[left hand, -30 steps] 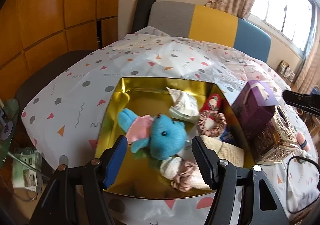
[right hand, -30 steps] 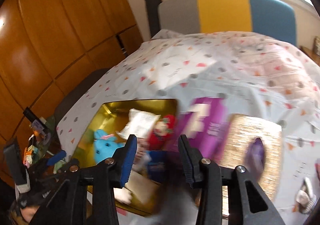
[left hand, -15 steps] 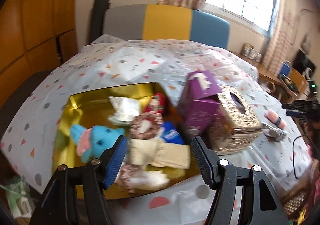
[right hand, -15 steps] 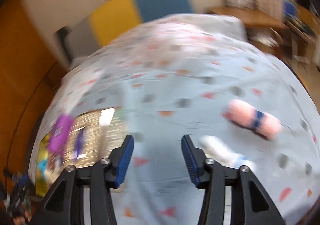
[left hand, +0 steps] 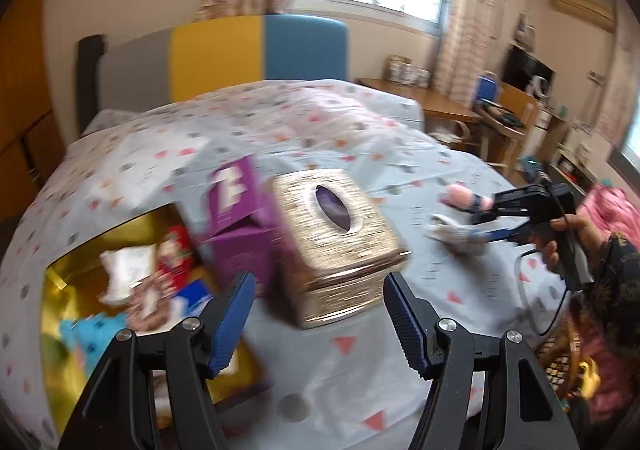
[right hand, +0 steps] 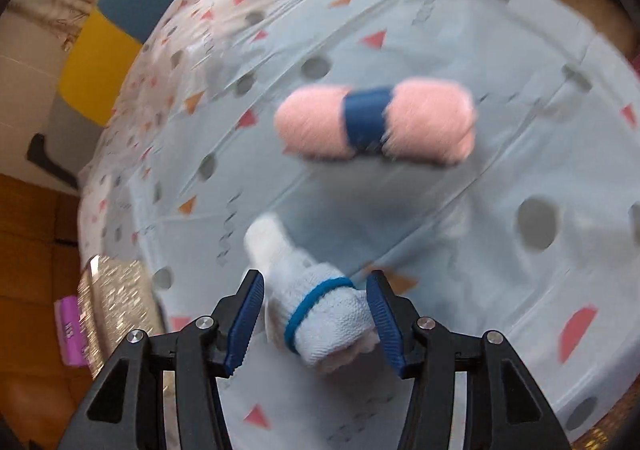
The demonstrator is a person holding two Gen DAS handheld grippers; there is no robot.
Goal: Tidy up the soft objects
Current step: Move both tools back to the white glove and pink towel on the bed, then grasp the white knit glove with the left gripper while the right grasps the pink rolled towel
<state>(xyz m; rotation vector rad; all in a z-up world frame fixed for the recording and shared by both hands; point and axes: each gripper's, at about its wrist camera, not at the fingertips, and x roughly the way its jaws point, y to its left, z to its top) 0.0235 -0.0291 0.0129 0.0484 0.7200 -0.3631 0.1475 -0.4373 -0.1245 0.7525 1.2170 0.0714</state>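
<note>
My right gripper [right hand: 316,314] is open, its jaws on either side of a rolled white cloth with a blue band [right hand: 320,314] lying on the tablecloth. A pink fluffy roll with a dark blue band [right hand: 376,123] lies just beyond it. In the left wrist view the right gripper [left hand: 480,226] reaches over the white roll [left hand: 452,236] and the pink roll [left hand: 466,198]. My left gripper [left hand: 318,318] is open and empty above the table's front. The gold tray [left hand: 60,278] at left holds a blue plush [left hand: 96,334], a scrunchie [left hand: 146,304] and other soft items.
A gold tissue box [left hand: 340,238] and a purple box [left hand: 240,226] stand mid-table beside the tray. The dotted tablecloth [right hand: 440,29] covers the table. A chair with yellow and blue back [left hand: 260,45] stands behind. A desk [left hand: 460,105] is at the right.
Both views swung right. My right gripper moved from the tray across the table and came down around the white roll. My left gripper turned from the tray toward the tissue box.
</note>
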